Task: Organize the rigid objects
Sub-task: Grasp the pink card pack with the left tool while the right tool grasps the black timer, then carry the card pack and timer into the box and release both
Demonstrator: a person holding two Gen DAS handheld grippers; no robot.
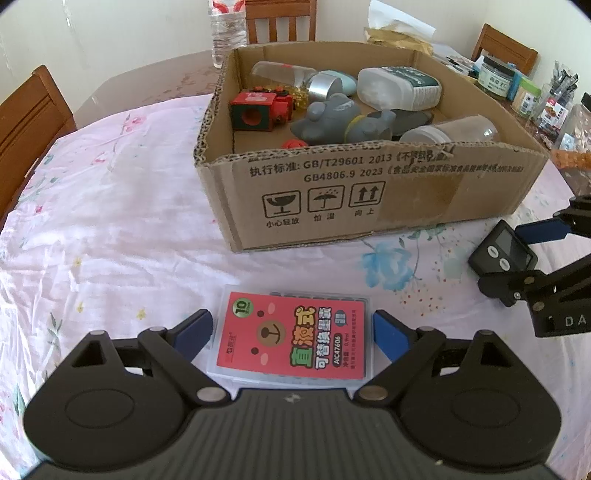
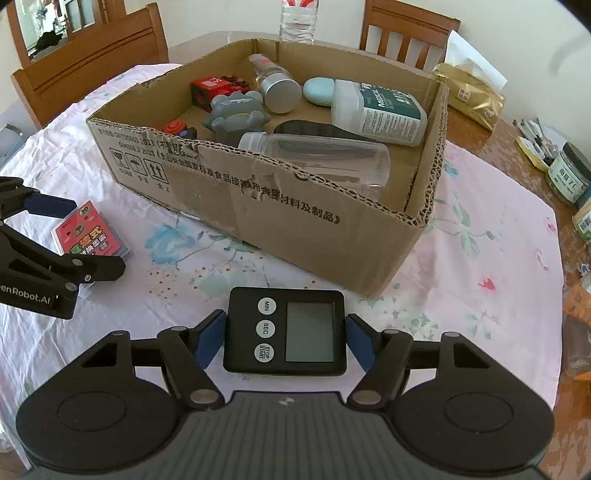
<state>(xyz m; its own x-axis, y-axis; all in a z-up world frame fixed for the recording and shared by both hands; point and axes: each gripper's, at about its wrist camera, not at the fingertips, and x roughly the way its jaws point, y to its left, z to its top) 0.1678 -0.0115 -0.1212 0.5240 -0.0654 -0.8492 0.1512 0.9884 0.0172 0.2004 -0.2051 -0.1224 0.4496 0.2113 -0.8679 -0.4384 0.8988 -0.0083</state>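
A red-labelled clear plastic case (image 1: pixel 293 338) lies on the floral tablecloth between the fingers of my left gripper (image 1: pixel 291 334); the blue pads sit at its two sides with small gaps. It also shows in the right wrist view (image 2: pixel 88 232). My right gripper (image 2: pixel 286 338) has its pads against the sides of a black digital timer (image 2: pixel 286 330), seen too in the left wrist view (image 1: pixel 504 253). Just beyond both stands an open cardboard box (image 1: pixel 332 184) holding a red toy block (image 1: pixel 255 110), a grey toy (image 1: pixel 332 120), and bottles (image 2: pixel 325 155).
Wooden chairs (image 2: pixel 92 62) stand around the table. A water bottle (image 1: pixel 227 29) stands behind the box. Jars and clutter (image 1: pixel 517 85) crowd the far right edge, with a gold bag (image 2: pixel 469 96) near the box's back corner.
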